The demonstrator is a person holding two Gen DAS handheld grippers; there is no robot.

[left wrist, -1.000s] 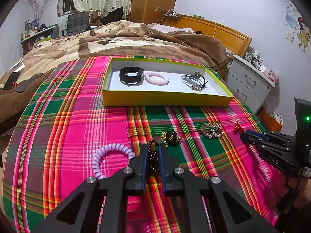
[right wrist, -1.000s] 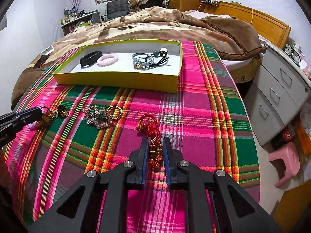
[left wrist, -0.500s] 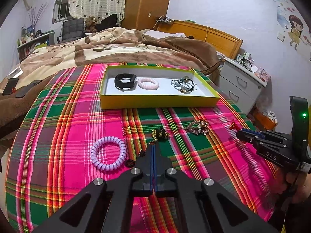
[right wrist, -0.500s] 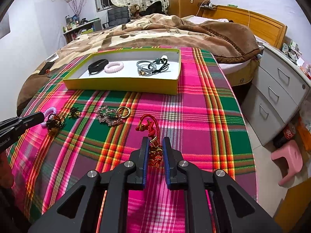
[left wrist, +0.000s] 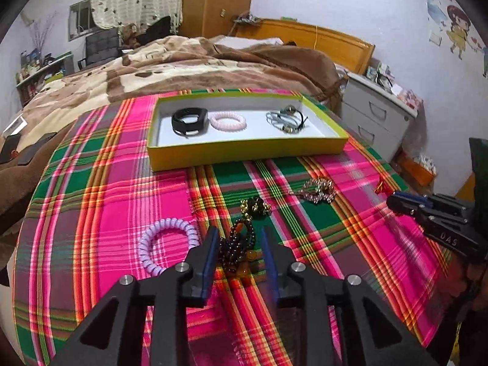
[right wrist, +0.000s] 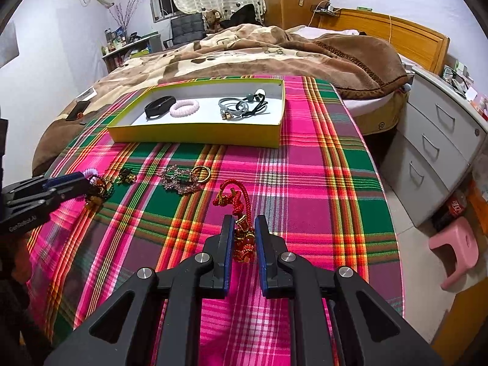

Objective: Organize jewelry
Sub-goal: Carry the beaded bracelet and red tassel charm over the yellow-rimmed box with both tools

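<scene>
A yellow tray (left wrist: 244,153) (right wrist: 195,135) at the back of the plaid cloth holds a black band (left wrist: 189,120), a pink coil tie (left wrist: 228,121) and grey cords (left wrist: 285,120). My left gripper (left wrist: 239,238) is open, its jaws on either side of a dark bead bracelet (left wrist: 236,245) lying on the cloth. My right gripper (right wrist: 243,228) is shut on a red knotted cord charm (right wrist: 241,213), whose loop rests on the cloth ahead. A purple coil tie (left wrist: 166,241), a black-and-gold piece (left wrist: 256,206) and a crystal bracelet with gold ring (left wrist: 318,189) (right wrist: 186,178) lie loose.
The plaid cloth (left wrist: 106,201) covers a round surface. A bed with a brown blanket (left wrist: 183,64) lies behind it. A grey drawer unit (right wrist: 439,149) and a pink stool (right wrist: 456,251) stand to the right. Dark phones (left wrist: 18,152) lie at the left.
My left gripper was shut with the bead bracelet at its tips half a second ago; its jaws are now apart and the bracelet lies on the cloth between them. The right gripper keeps its hold.
</scene>
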